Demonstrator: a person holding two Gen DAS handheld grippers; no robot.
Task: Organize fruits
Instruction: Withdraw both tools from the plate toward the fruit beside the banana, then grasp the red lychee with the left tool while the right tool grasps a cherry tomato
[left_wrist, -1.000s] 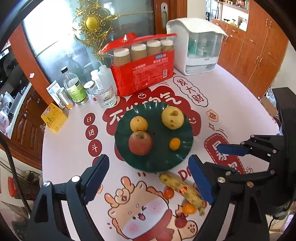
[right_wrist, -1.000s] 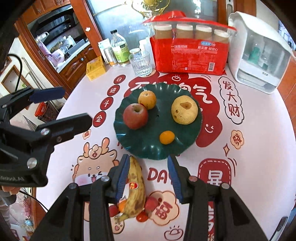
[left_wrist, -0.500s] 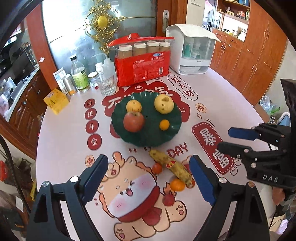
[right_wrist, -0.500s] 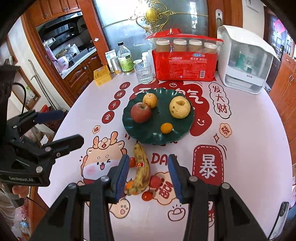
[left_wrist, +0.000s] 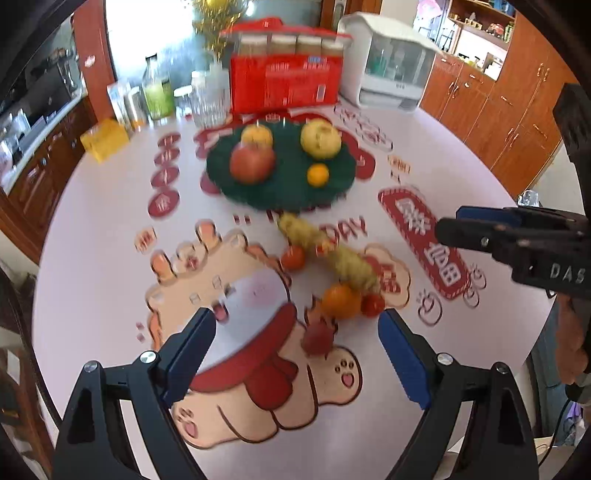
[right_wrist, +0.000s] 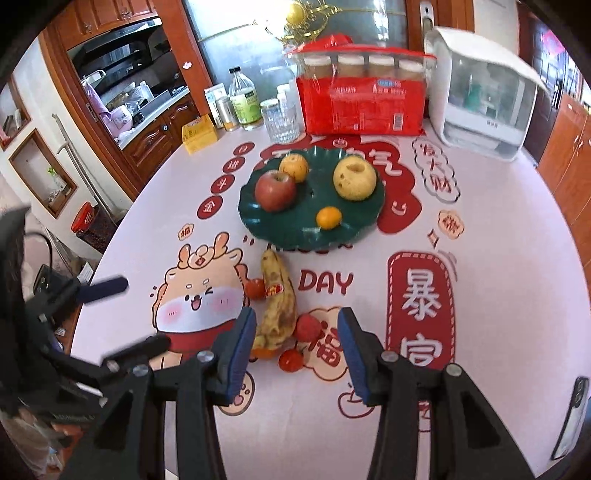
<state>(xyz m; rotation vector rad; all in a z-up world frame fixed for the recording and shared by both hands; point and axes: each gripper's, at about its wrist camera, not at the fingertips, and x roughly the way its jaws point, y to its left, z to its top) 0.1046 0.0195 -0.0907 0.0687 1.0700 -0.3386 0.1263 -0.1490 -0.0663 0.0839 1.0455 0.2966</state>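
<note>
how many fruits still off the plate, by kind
banana: 1
orange: 1
small red fruits: 3
total: 5

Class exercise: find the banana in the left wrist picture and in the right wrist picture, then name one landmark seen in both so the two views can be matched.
Left wrist: the banana lies just right of centre, on the tablecloth below the green plate, blurred.
Right wrist: the banana lies left of centre, lower half, just beyond the right gripper.
Shared landmark: the red package behind the plate.
</note>
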